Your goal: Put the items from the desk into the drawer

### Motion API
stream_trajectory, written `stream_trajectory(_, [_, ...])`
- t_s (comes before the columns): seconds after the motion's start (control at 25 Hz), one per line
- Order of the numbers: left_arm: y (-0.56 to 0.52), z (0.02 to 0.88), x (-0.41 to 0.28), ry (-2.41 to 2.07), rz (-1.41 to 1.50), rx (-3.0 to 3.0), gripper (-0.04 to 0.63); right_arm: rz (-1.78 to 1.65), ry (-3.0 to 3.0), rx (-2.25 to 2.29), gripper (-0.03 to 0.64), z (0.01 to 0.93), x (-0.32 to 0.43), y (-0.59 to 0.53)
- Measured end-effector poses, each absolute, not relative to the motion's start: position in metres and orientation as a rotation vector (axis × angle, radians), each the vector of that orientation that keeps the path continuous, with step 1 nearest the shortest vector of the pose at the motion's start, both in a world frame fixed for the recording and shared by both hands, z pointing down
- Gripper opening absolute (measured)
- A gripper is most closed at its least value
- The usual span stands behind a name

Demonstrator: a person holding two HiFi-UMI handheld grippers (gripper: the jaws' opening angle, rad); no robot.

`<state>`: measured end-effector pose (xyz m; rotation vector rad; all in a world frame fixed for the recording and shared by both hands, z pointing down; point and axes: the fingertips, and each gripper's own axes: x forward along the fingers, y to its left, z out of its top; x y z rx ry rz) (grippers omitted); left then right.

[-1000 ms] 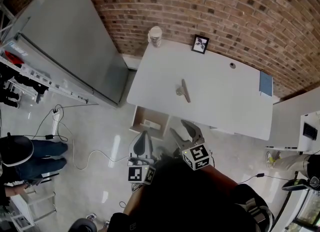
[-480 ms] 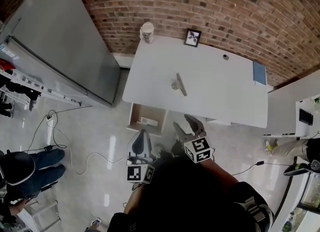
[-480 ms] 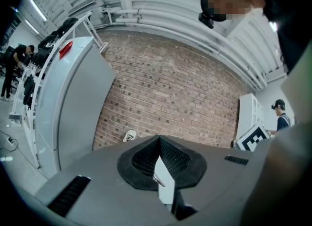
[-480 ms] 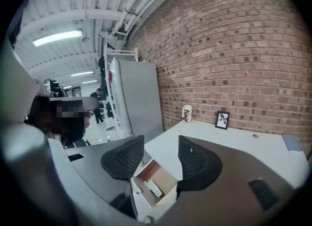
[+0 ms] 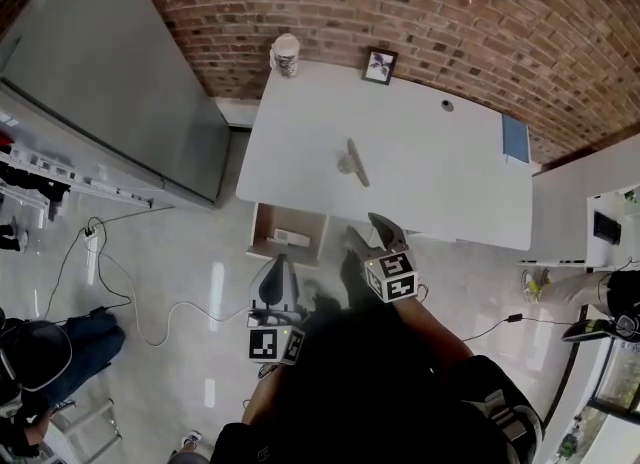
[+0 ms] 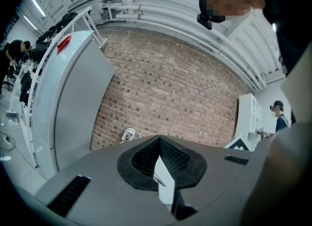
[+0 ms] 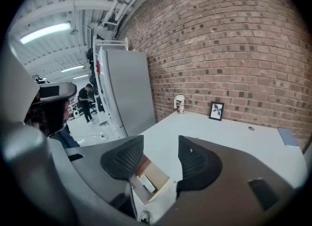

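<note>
- White desk [image 5: 430, 172] carries a grey clip-like item [image 5: 352, 162], which lies mid-top just as a second ago, untouched.
- Open drawer [image 5: 305, 222] sits below the desk's front edge, as before, with a small white object [image 5: 290, 238] inside.
- Right gripper [image 5: 364, 234] has dipped toward the drawer, jaws apart and empty.
- Left gripper [image 5: 279, 264] hangs beside it, jaws pressed together and empty.

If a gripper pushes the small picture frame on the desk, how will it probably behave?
The picture frame stands upright and thin, so a push would probably tip it. It looks small beside the desk, so likely light.
</note>
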<state>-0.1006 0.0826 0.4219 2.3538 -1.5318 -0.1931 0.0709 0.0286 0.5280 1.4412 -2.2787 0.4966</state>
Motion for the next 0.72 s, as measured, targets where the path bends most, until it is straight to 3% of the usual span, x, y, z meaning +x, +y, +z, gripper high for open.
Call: stream_trajectory(0.72, [-0.016, 0.436, -0.076, -1.663, -0.121, 2.238, 0.003, 0.664, -2.028, 1.207, 0.225, 0.686, 0.124, -0.102])
